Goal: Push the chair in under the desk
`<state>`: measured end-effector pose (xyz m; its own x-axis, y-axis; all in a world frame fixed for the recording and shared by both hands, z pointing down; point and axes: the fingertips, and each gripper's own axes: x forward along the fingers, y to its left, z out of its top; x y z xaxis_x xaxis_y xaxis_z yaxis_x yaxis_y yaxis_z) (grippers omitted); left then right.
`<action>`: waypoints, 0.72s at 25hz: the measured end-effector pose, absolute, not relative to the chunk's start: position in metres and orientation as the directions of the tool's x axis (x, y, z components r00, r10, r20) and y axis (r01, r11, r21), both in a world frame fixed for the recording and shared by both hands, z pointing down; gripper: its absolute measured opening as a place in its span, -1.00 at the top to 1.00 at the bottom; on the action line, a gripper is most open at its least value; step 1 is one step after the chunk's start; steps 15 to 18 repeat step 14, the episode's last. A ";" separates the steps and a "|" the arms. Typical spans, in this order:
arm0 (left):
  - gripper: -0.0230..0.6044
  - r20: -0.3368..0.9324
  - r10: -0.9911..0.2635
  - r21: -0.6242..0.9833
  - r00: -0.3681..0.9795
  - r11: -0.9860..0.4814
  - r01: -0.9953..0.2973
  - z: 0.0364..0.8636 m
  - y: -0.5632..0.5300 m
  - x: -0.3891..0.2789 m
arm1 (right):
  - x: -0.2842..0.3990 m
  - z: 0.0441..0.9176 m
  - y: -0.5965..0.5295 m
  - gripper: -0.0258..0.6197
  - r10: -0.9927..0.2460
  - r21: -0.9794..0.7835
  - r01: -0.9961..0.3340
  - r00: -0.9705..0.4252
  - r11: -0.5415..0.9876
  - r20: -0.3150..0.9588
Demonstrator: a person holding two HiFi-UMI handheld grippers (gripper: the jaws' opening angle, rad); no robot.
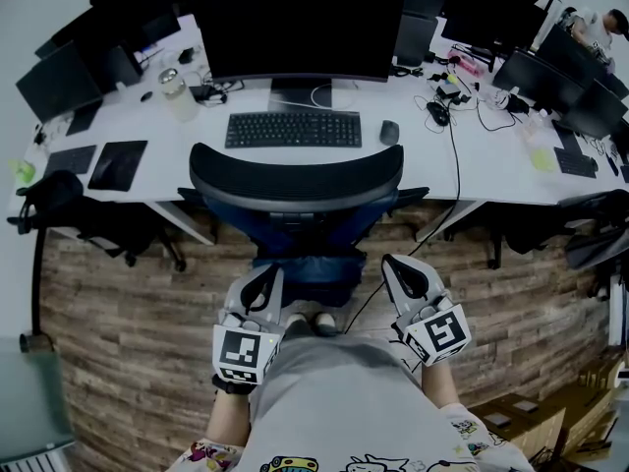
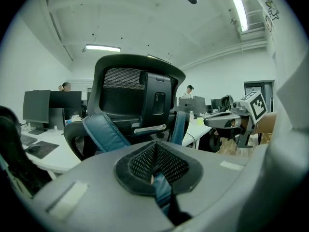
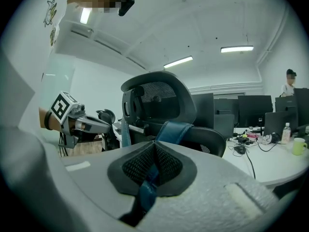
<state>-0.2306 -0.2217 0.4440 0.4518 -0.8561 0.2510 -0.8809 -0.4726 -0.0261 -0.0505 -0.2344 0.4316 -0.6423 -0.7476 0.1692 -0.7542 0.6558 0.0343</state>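
Observation:
A black mesh-backed office chair point(image 1: 295, 175) with a blue seat stands before the white desk point(image 1: 432, 160), its backrest at the desk's front edge. Both grippers hover low behind it, close to the person's body. My left gripper point(image 1: 263, 275) points at the seat's left rear and my right gripper point(image 1: 395, 265) at its right rear; neither visibly touches the chair. The left gripper view has the chair point(image 2: 130, 88) beyond the shut left gripper point(image 2: 154, 166). The right gripper view has the chair point(image 3: 159, 98) past the shut right gripper point(image 3: 153, 167). Nothing is held.
On the desk are a keyboard point(image 1: 293, 129), a mouse point(image 1: 389, 133) and a large monitor point(image 1: 298, 28). A cable point(image 1: 457, 165) hangs over the desk's front edge. Other dark chairs stand at the left point(image 1: 59, 205) and right point(image 1: 600, 229). Cardboard boxes point(image 1: 531, 411) sit on the wooden floor.

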 end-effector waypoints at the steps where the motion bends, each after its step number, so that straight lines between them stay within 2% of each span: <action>1: 0.89 0.253 -0.856 -0.026 0.452 -0.473 -0.881 0.444 -0.221 -0.231 | -0.050 0.431 -0.234 0.92 -0.749 0.033 -0.756 -0.641 0.654 0.169; 18: 0.89 0.243 -0.858 -0.029 0.453 -0.473 -0.880 0.443 -0.218 -0.234 | -0.055 0.433 -0.232 0.92 -0.745 0.030 -0.752 -0.646 0.659 0.166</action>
